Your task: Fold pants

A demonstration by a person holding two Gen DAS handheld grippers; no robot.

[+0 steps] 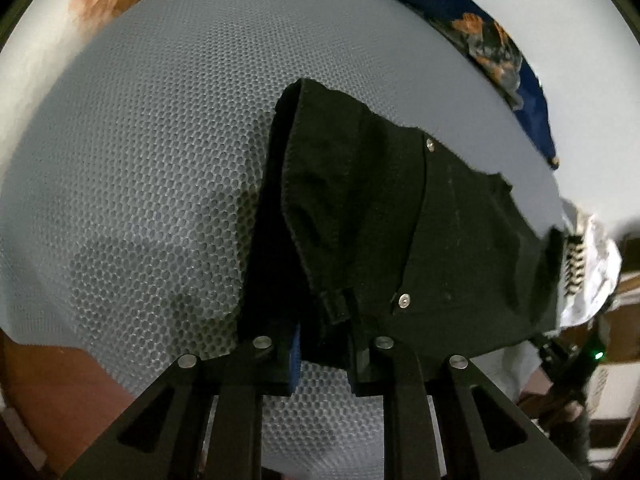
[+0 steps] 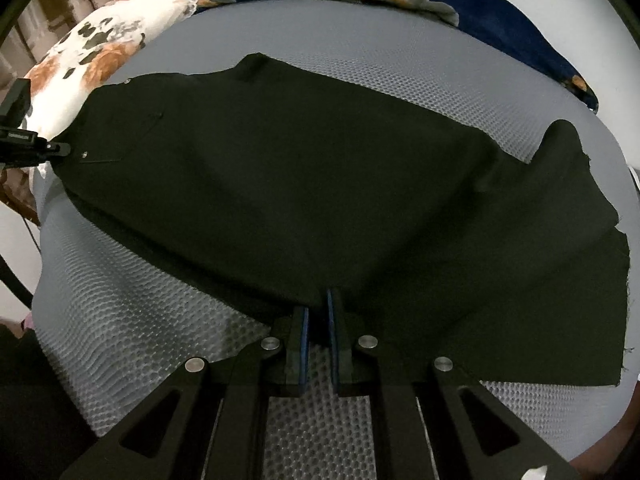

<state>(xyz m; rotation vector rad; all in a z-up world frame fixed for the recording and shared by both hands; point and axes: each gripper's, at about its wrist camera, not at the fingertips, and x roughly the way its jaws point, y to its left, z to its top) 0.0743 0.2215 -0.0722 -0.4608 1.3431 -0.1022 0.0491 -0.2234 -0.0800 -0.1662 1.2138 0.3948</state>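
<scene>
The pants [image 2: 320, 184] are pinched at the waist by the left tool [image 1: 324, 344] and mid-edge by the right tool [image 2: 318, 316], so one side can be lifted over the bed [image 1: 160, 160].

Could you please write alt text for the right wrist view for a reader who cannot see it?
Black pants lie spread across a grey honeycomb-mesh mattress, and the right tool pinches their near edge between blue-lined fingers. The left tool meets the waistband end at far left, near a floral pillow; a navy floral blanket lies behind.

Black pants [image 2: 320, 184], spread mostly flat on grey mesh, waistband end lifted, silver rivets showing
</scene>
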